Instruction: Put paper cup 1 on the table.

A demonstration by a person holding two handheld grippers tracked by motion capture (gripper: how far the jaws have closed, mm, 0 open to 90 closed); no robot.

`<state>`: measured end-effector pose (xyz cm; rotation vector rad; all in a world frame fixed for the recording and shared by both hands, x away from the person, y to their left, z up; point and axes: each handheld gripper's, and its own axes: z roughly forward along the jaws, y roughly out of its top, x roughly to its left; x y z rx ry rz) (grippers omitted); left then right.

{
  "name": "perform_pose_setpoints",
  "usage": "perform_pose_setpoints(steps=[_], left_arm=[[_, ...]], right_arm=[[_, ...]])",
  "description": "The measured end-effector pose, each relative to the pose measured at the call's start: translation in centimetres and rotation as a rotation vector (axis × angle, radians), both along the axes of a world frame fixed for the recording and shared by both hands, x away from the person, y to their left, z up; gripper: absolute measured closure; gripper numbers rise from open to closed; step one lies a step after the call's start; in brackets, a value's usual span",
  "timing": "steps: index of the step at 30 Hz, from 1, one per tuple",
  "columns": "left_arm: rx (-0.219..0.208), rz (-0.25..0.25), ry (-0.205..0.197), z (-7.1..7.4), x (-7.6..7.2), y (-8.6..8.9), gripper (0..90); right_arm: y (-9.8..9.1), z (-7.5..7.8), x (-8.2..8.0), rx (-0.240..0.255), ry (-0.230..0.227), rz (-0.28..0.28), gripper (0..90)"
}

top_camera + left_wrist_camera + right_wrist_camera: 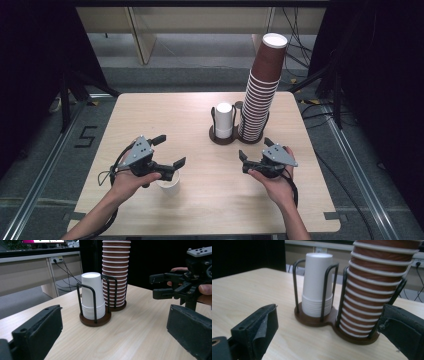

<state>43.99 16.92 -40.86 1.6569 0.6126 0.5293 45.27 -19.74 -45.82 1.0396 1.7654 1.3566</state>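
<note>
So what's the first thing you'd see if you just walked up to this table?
The tall stack of brown cups, upside down in a wire holder at the far side of the table, leaning a little. Beside it sits a short stack of white cups. Nearer, the left gripper and right gripper hover open, with one single white cup by the left hand.
</note>
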Motion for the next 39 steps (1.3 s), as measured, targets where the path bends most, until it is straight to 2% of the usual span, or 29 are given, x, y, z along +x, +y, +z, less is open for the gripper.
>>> perform_pose_setpoints(steps=[4, 5, 7, 8, 9, 10, 11, 12, 13, 16, 21, 22, 24, 26, 30, 36, 39], left_arm=[[-0.003, -0.006, -0.010, 1.0, 0.7, -0.8, 0.0], [-0.002, -0.007, -0.017, 1.2, 0.9, -1.0, 0.0], [-0.006, -0.012, -0.024, 1.8, 1.4, -1.5, 0.0], [-0.006, -0.012, -0.027, 2.0, 1.6, -1.7, 0.0], [-0.005, -0.010, -0.032, 2.3, 1.9, -2.0, 0.0], [-0.002, -0.011, -0.036, 2.6, 2.2, -2.2, 0.0], [0.003, -0.005, -0.038, 2.8, 2.4, -2.5, 0.0], [0.012, 0.005, -0.045, 3.1, 2.8, -2.8, 0.0], [0.012, 0.006, -0.045, 3.2, 3.0, -3.0, 0.0], [0.018, 0.005, -0.062, 3.9, 3.8, -3.9, 0.0], [0.013, -0.013, -0.089, 5.1, 4.9, -5.6, 0.0], [0.011, -0.014, -0.095, 5.3, 5.1, -5.9, 0.0], [0.010, -0.013, -0.105, 5.6, 5.5, -6.6, 0.0], [0.004, -0.017, -0.108, 5.8, 6.0, -7.1, 0.0], [0.030, -0.025, -0.129, 6.0, 7.0, -8.5, 0.0], [0.040, -0.037, -0.136, 6.9, 8.2, -9.8, 0.0], [0.038, -0.033, -0.143, 7.4, 8.9, -10.2, 0.0]], right_arm=[[-0.5, 1.1, 0.3, 0.015, -0.038, -0.018, 3.0], [-0.6, 1.5, 0.2, 0.021, -0.028, -0.033, 3.1], [-0.9, 2.1, 0.4, 0.016, -0.045, -0.045, 3.0], [-1.0, 2.4, 0.4, 0.035, -0.043, -0.053, 3.0], [-1.3, 2.7, 0.7, 0.017, -0.072, -0.050, 3.0], [-1.4, 3.1, 0.6, 0.032, -0.060, -0.068, 3.0], [-1.6, 3.4, 0.8, 0.024, -0.075, -0.072, 3.0], [-1.7, 3.7, 0.8, 0.038, -0.067, -0.078, 3.0], [-1.8, 4.1, 1.0, 0.047, -0.078, -0.086, 3.0], [-2.1, 5.1, 1.2, 0.051, -0.087, -0.097, 3.0], [-2.4, 7.3, 1.8, 0.057, -0.125, -0.105, 3.0], [-2.6, 7.7, 2.0, 0.044, -0.147, -0.105, 3.0], [-2.6, 8.5, 2.2, 0.054, -0.144, -0.105, 2.9], [-2.7, 9.4, 2.6, 0.053, -0.161, -0.109, 2.8], [-2.7, 11.0, 3.2, 0.045, -0.179, -0.118, 2.7], [-2.9, 13.5, 4.5, 0.045, -0.209, -0.117, 2.4], [-2.9, 14.6, 5.2, 0.062, -0.213, -0.126, 2.2]])
